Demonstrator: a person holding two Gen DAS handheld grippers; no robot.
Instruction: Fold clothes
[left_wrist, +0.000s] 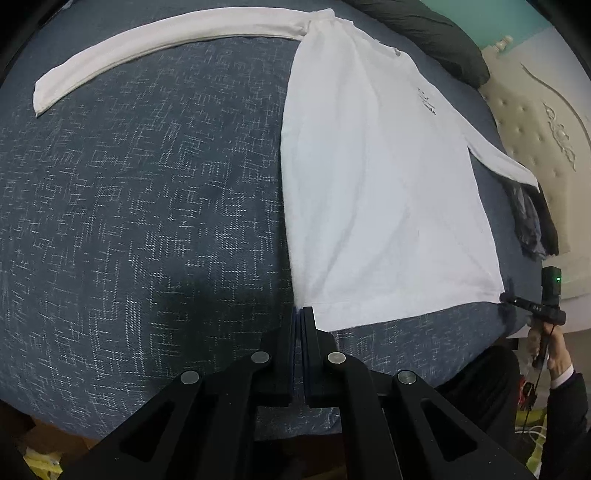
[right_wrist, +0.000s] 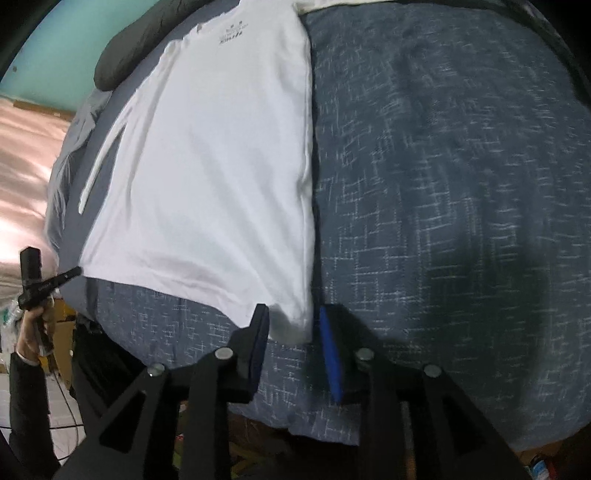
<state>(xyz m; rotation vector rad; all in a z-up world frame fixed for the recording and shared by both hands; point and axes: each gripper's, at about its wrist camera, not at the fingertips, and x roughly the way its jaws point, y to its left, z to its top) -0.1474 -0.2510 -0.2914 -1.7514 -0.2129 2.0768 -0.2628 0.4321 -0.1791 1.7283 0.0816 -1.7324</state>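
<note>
The white shirt (left_wrist: 388, 203) lies flat and face up on the bed (left_wrist: 147, 203). Its hem (left_wrist: 406, 306) runs along the near edge and its collar points to the far edge, by a dark cushion (left_wrist: 424, 33). One long sleeve (left_wrist: 147, 40) is stretched straight out along the far edge. The other sleeve (left_wrist: 498, 158) slants down close beside the body. No fold shows across the body.

Your left gripper (left_wrist: 303, 314) has its tongs pressed together right at a hem corner. Faint creases fan out from that point across the cloth, so it looks as if you are pinching the corner there. Your right gripper (right_wrist: 291, 325) has its tongs spread, one on each side of a hem corner. The cloth lies loose between the blue pads, and nothing is gripped.

Judge this as thin, light knit cotton, soft and limp with no stiffness of its own. It will sag and drape from whatever point you hold, and a single pinch will pull it into a rope instead of carrying an edge. It is not fragile or slippery, but the textured bed cover will likely drag on it, so lift it clear instead of sliding it.

Take hold at corners and seams, where the cloth is doubled and the pads can bite:
- the stitched hem corners
- the shoulder seams
- the cuff of the outstretched sleeve

Catch both layers in each pinch, or the front will peel away from the back. Keep your two holds level and gently apart so that the edge between them stays straight.
</note>
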